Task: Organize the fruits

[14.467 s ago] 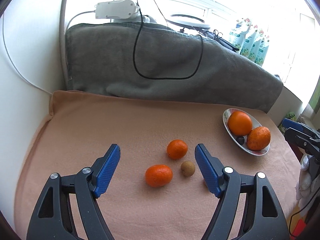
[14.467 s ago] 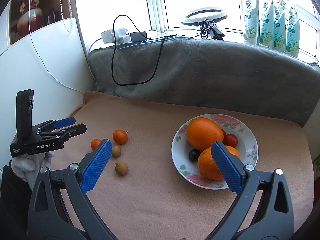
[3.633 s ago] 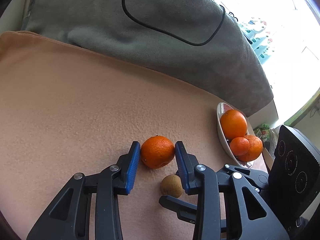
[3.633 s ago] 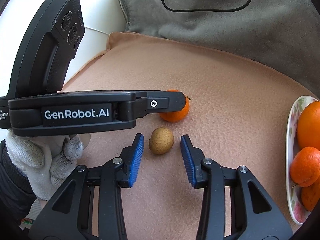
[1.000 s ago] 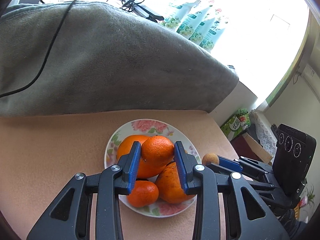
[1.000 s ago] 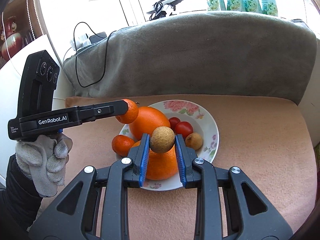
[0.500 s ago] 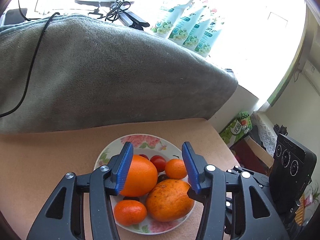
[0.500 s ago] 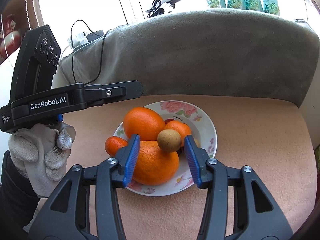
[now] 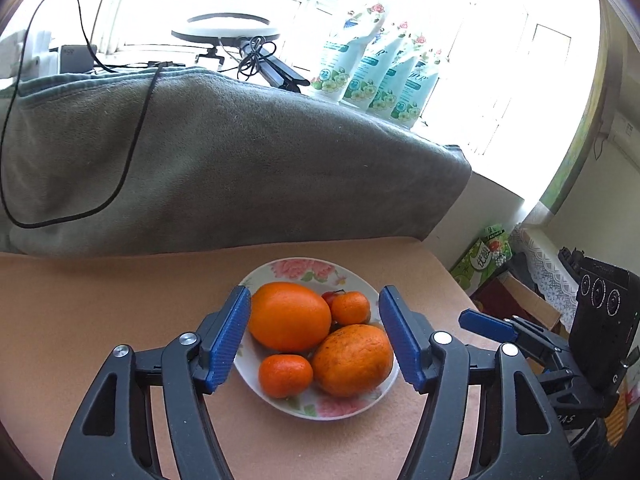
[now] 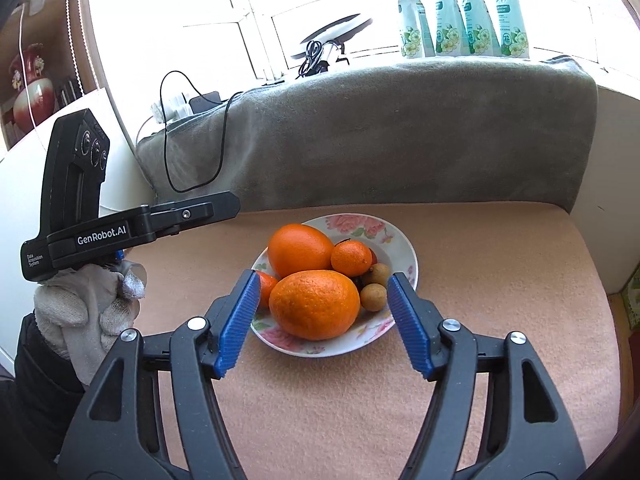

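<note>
Left gripper, right gripper both released, empty, above floral plate; withdraw straight back, avoid nudging piled oranges.

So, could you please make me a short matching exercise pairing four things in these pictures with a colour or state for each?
Things:
1. plate
2. blanket
3. left gripper
4. cable

Descriptions:
A. grey
B. black
C. floral, holding fruit
D. open, holding nothing

Pairs: 1-C, 2-A, 3-D, 4-B
</note>
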A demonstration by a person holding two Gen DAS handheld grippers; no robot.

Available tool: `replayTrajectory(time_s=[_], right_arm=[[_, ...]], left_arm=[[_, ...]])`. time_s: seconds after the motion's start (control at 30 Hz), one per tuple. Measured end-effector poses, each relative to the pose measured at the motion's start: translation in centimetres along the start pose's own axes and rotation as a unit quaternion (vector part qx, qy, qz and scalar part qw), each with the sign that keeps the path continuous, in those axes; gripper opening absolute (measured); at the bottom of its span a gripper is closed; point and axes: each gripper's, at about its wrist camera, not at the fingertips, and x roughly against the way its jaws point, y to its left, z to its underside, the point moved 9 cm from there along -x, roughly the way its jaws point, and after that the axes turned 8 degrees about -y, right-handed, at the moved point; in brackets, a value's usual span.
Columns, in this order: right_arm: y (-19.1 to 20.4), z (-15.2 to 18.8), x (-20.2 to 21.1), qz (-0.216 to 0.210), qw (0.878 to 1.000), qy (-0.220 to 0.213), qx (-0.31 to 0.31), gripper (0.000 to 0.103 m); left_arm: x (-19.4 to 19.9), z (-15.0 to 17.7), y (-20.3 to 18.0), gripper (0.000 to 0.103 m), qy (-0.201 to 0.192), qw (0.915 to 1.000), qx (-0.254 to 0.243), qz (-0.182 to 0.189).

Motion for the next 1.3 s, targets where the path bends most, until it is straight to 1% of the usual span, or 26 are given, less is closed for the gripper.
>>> replayTrajectory(time_s=[0.07,0.13,0.2,0.27,0.37,0.5,0.7,0.87,0.97,1.07,1.3], right_arm=[[0.1,0.1,1.2,0.004,1.000,-0.004,-0.004,0.078],[0.2,0.3,2.2,0.008,1.000,-0.006,-0.005,0.080],[0.4,0.4,3.0,0.014,1.000,-0.007,-0.003,0.082],[0.6,0.5,3.7,0.020,1.000,-0.010,-0.001,0.084],[0.9,0.7,4.8,0.027,0.999,-0.017,0.001,0.091],[1.4,0.8,5.7,0.040,0.999,-0.020,0.008,0.099],[1.7,0.8,6.7,0.063,0.998,-0.026,0.017,0.101],[1.9,0.8,7.3,0.070,0.997,-0.033,0.014,0.102],[1.8,0.8,7.4,0.070,0.997,-0.036,0.011,0.103],[1.8,0.8,7.4,0.071,0.997,-0.034,0.013,0.103],[1.7,1.2,7.3,0.080,0.996,-0.032,0.017,0.103]], left_arm=[[1.1,0.3,-0.3,0.073,-0.009,0.9998,-0.013,-0.010],[2.2,0.7,-0.7,0.073,-0.015,0.9994,-0.025,-0.019],[3.3,1.0,-1.1,0.081,-0.022,0.9987,-0.034,-0.032],[4.3,1.3,-1.4,0.081,-0.029,0.9976,-0.043,-0.047],[5.8,1.8,-1.7,0.082,-0.033,0.9956,-0.055,-0.068],[7.4,2.6,-2.2,0.082,-0.034,0.9941,-0.061,-0.083],[9.1,3.5,-2.7,0.082,-0.036,0.9906,-0.074,-0.109],[9.7,4.1,-2.4,0.082,-0.030,0.9908,-0.063,-0.116],[10.1,4.3,-2.6,0.083,-0.034,0.9891,-0.070,-0.125],[10.5,4.4,-2.7,0.087,-0.036,0.9875,-0.075,-0.134],[10.6,4.7,-2.8,0.087,-0.037,0.9856,-0.082,-0.144]])
